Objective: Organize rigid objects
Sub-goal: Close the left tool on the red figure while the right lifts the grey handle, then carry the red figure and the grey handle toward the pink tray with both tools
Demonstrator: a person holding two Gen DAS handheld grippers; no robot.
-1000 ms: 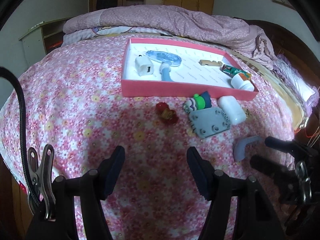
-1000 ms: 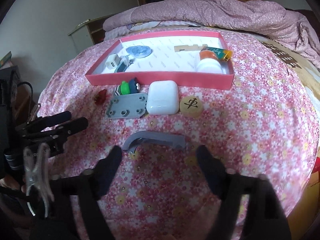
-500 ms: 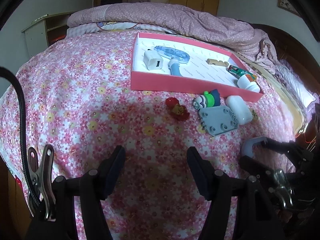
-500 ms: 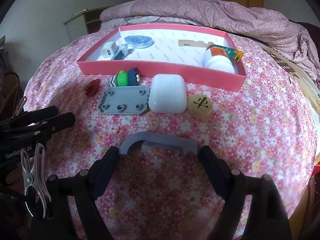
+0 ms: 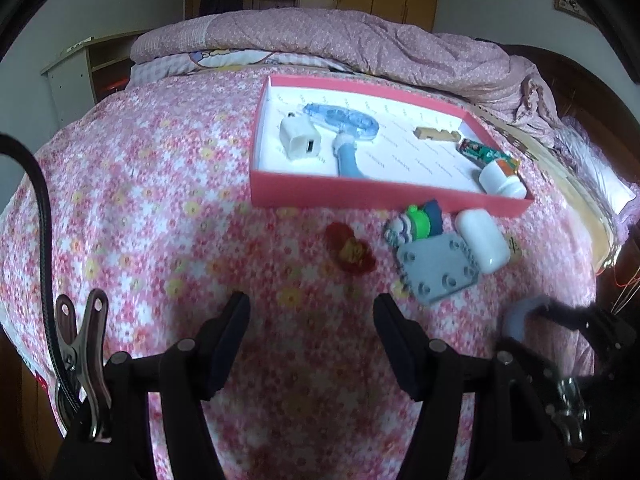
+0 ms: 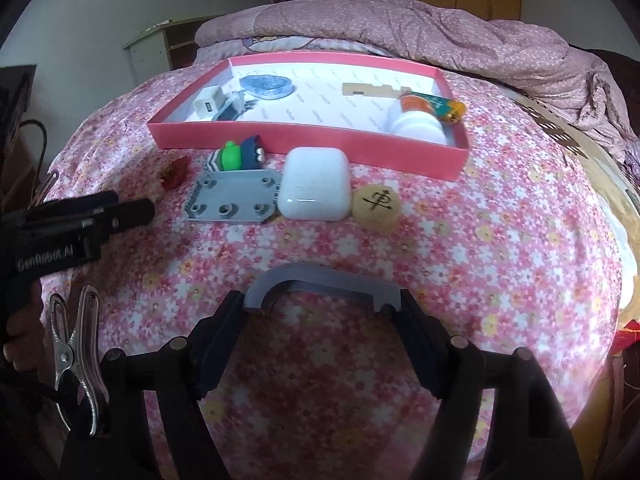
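A pink tray (image 6: pixel 304 138) on the flowered bed holds a white charger (image 6: pixel 209 103), a blue tape dispenser (image 6: pixel 266 85), a wooden piece, a white bottle (image 6: pixel 416 122) and a green pack. In front lie a grey plate (image 6: pixel 234 200), a white earbud case (image 6: pixel 314 188), a round wooden chess piece (image 6: pixel 376 208), a striped toy (image 6: pixel 236 156) and a red charm (image 5: pixel 352 254). My right gripper (image 6: pixel 322 306) is wide open, its fingertips at both ends of a grey curved handle (image 6: pixel 324 284). My left gripper (image 5: pixel 312 320) is open and empty, short of the red charm.
A rumpled pink quilt (image 6: pixel 420 32) lies behind the tray. A white cabinet (image 6: pixel 156 52) stands at the back left. The bed drops off at the right edge (image 6: pixel 624 240). The left gripper's fingers (image 6: pixel 100 216) show at the left of the right wrist view.
My right gripper has moved forward until its open fingers bracket the grey handle. My left gripper has shifted left; the tray and loose objects have not moved.
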